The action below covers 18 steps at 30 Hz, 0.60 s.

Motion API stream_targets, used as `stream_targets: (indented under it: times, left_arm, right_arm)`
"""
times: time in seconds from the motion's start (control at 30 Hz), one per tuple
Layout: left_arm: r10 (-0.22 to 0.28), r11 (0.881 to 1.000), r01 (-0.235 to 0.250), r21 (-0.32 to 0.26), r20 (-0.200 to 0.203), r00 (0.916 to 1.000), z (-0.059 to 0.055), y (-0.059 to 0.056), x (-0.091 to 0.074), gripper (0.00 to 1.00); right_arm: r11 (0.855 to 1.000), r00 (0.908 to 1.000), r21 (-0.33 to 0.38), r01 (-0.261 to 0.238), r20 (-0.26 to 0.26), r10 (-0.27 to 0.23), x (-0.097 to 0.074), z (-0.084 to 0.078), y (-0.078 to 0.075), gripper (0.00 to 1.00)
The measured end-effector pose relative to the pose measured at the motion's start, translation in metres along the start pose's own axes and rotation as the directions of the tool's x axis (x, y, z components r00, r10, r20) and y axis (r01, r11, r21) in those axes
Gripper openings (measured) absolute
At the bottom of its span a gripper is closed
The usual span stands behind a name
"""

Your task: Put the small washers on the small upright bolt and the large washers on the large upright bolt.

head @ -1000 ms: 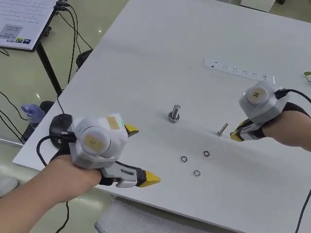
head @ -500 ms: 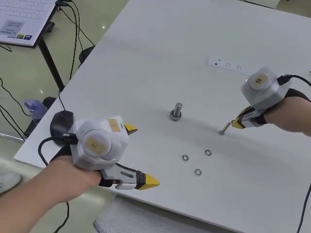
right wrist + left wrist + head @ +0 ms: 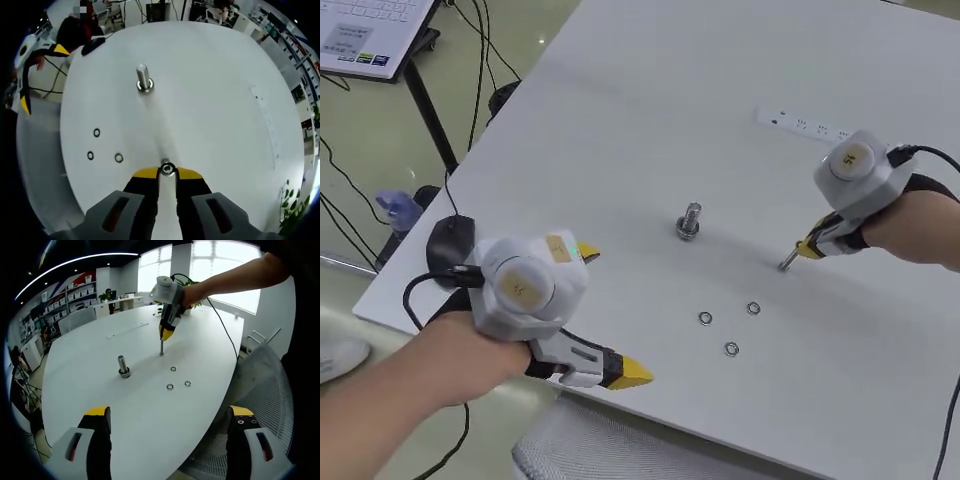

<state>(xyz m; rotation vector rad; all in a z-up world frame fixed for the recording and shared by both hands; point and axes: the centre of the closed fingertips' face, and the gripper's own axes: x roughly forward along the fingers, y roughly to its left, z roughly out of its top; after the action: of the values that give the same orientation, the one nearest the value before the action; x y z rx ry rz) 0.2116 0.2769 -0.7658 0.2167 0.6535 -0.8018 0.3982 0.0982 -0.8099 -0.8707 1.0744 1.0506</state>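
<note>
While the right tool [image 3: 807, 250] pinches the top of the thin silver bolt [image 3: 787, 261], propping it on the white table [image 3: 620, 130], the left tool [image 3: 611, 312] hangs spread near the edge. Three little steel washers [image 3: 731, 349] lie nearby, untouched. Probably next: release gently, then grab a washer.

table [image 3: 650, 110] matt white | large bolt [image 3: 689, 221] shiny metal | washers [image 3: 731, 349] metal

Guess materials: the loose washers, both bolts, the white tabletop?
Three small silvery ring washers: likely steel, bright glint. Large grey upright bolt and small silvery bolt in the right tool: metal, probably plated steel, dull sheen. White flat tabletop: seems matte laminate, soft reflections; core hidden.
</note>
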Motion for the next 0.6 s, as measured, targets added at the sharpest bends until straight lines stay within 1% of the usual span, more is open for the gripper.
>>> stream_targets:
  times: [0.13,0.4,0.47,0.53,0.6]
  left_arm:
    - [0.002,1.0,-0.001,-0.007,0.008,1.0,0.002,0.001,0.0,0.99]
    - [-0.004,1.0,0.004,-0.012,0.01,0.9999,0.001,0.0,0.001,1.0]
    - [-0.011,1.0,0.011,-0.017,0.002,0.9999,0.0,-0.001,0.001,1.0]
    - [-0.008,1.0,0.008,-0.007,-0.001,1.0,-0.001,-0.001,0.002,1.0]
    - [-0.008,1.0,0.008,-0.012,0.007,0.9999,0.0,-0.002,0.002,1.0]
  right_arm:
    - [1.0,1.0,0.007,-0.004,-0.004,0.004,0.002,0.0,-0.001,0.12]
    - [1.0,0.9998,0.008,-0.012,-0.013,0.012,0.007,-0.001,0.001,0.12]
    - [1.0,0.9998,0.006,-0.013,-0.015,0.013,0.008,-0.001,0.001,0.12]
    - [1.0,0.9998,0.004,-0.012,-0.014,0.012,0.01,-0.001,0.001,0.12]
    - [1.0,0.9998,0.004,-0.014,-0.017,0.014,0.012,-0.001,0.001,0.12]
